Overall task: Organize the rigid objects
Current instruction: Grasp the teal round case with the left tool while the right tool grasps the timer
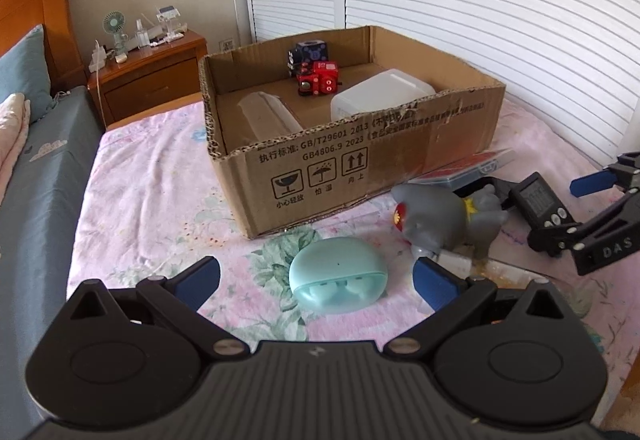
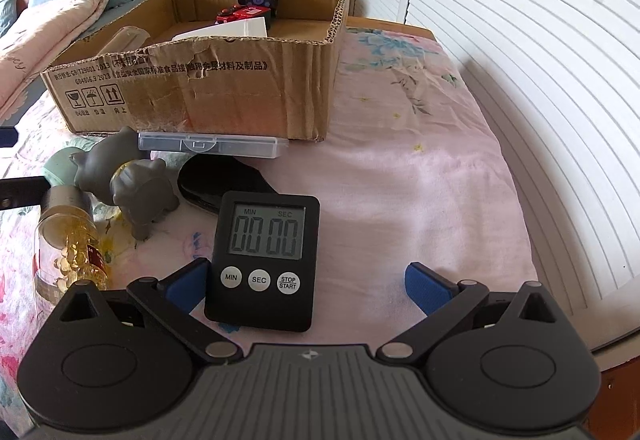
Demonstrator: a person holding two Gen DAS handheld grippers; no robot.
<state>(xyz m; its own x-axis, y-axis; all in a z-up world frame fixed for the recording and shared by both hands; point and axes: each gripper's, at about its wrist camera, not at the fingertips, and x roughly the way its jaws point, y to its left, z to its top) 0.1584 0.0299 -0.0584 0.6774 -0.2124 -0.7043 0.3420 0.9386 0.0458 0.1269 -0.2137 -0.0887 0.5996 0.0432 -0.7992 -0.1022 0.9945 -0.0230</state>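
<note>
A cardboard box (image 1: pixel 360 160) stands on the pink floral sheet and holds a red toy (image 1: pixel 318 78), a dark blue cube (image 1: pixel 306 54) and a white plastic container (image 1: pixel 380 92). My left gripper (image 1: pixel 316 280) is open around a teal earbud case (image 1: pixel 338 276). A grey toy figure (image 1: pixel 440 218) lies right of the case. My right gripper (image 2: pixel 308 286) is open around the lower half of a black digital timer (image 2: pixel 266 260); the timer lies flat on the sheet, close to the left finger. The box (image 2: pixel 224 88) is beyond it.
A clear flat plastic case (image 2: pixel 212 144) lies against the box front, a black object (image 2: pixel 224 180) below it. A bottle of yellow capsules (image 2: pixel 76 240) lies at the left beside the grey figure (image 2: pixel 132 184). A wooden nightstand (image 1: pixel 148 76) stands behind. Louvred doors (image 1: pixel 480 20) line the right side.
</note>
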